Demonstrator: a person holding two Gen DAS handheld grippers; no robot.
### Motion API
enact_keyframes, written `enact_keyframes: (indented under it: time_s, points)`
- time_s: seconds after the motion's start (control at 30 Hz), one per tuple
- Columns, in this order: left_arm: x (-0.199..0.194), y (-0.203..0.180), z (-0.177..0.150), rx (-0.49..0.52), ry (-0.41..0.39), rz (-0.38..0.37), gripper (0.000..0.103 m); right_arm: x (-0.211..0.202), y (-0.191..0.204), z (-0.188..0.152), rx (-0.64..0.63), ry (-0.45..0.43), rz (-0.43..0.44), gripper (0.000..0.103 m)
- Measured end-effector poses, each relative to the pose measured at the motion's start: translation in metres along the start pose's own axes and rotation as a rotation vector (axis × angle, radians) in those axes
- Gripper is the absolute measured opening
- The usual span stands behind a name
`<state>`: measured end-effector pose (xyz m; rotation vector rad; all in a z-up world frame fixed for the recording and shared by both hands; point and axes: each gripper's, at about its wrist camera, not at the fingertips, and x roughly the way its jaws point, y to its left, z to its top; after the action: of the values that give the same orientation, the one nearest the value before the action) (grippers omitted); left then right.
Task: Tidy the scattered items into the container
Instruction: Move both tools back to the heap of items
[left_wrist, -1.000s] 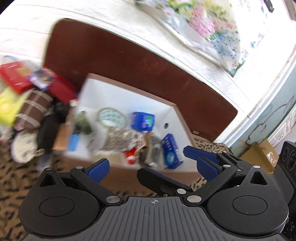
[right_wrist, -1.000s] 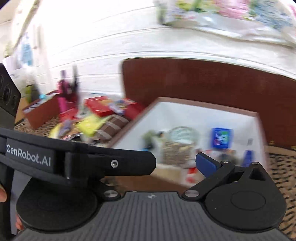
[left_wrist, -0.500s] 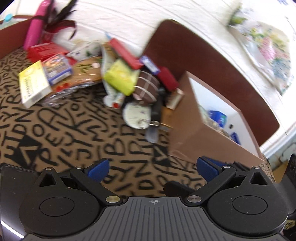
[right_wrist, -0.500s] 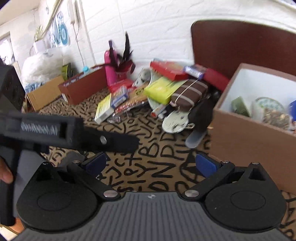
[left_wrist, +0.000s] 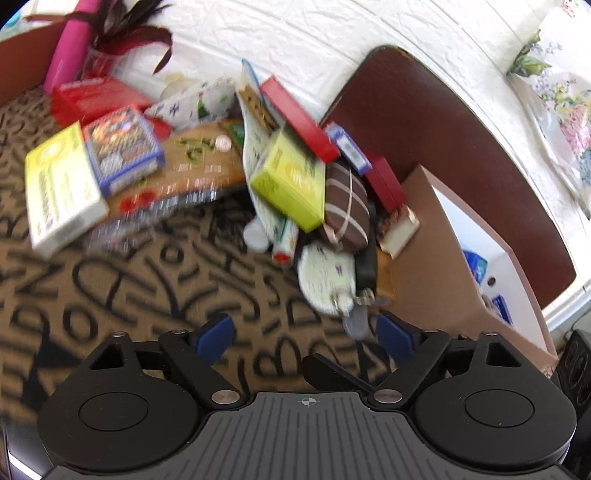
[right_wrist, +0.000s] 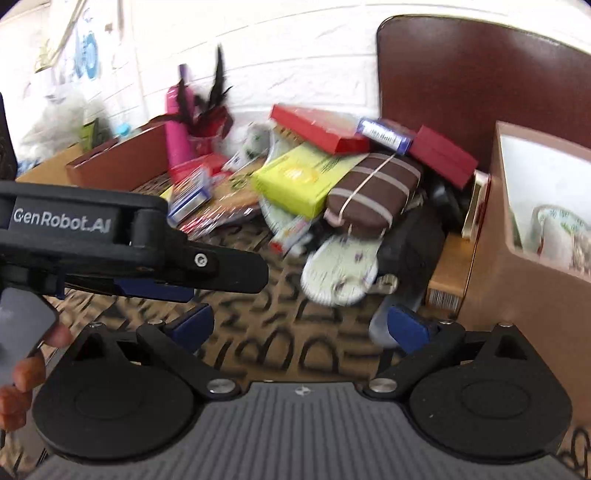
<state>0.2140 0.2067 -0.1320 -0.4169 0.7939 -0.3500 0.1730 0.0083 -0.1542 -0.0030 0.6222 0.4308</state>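
A brown cardboard container (left_wrist: 436, 258) with a white inside stands at the right and holds several small items. Left of it lies a pile: a yellow-green box (left_wrist: 291, 181), a brown striped pouch (left_wrist: 347, 206), a white round disc (left_wrist: 325, 277) and a red flat box (left_wrist: 299, 118). My left gripper (left_wrist: 303, 336) hovers low over the carpet just in front of the disc. Its jaws are closing, with nothing between them. My right gripper (right_wrist: 299, 326) is open and empty, facing the same disc (right_wrist: 340, 269), pouch (right_wrist: 373, 192) and container (right_wrist: 517, 288). The left gripper (right_wrist: 147, 240) crosses the right wrist view at the left.
A yellow-white box (left_wrist: 62, 188) and a blue card box (left_wrist: 122, 147) lie further left on the letter-patterned carpet (left_wrist: 147, 280). A dark brown board (left_wrist: 443, 122) leans on the white wall behind the container. A pink bottle (right_wrist: 177, 125) and another cardboard box (right_wrist: 118, 162) stand at the back left.
Both views have swung from the container's inside to the pile left of it and dropped closer to the carpet. The left jaws stand slightly narrower.
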Motion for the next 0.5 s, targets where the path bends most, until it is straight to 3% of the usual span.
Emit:
enact_keyframes:
  time_s: [0.1, 0.17, 0.3, 0.4, 0.5]
  points:
    - [0.010, 0.001, 0.018, 0.009, -0.022, -0.004, 0.082, 0.009, 0.005, 0.004, 0.071, -0.015, 0.003, 0.101]
    - [0.014, 0.003, 0.027, 0.013, -0.025, -0.024, 0.081, 0.008, 0.011, 0.008, 0.014, -0.035, 0.067, 0.093]
    - [0.024, 0.010, 0.037, 0.043, -0.007, -0.016, 0.075, 0.014, 0.020, 0.019, -0.110, -0.073, -0.018, 0.092]
    - [0.030, 0.019, 0.041, 0.046, 0.021, -0.005, 0.064, 0.032, 0.005, 0.025, -0.051, -0.027, -0.047, 0.089]
    - [0.037, 0.020, 0.041, 0.063, 0.042, -0.011, 0.063, 0.050, -0.008, 0.024, -0.009, 0.009, -0.059, 0.076]
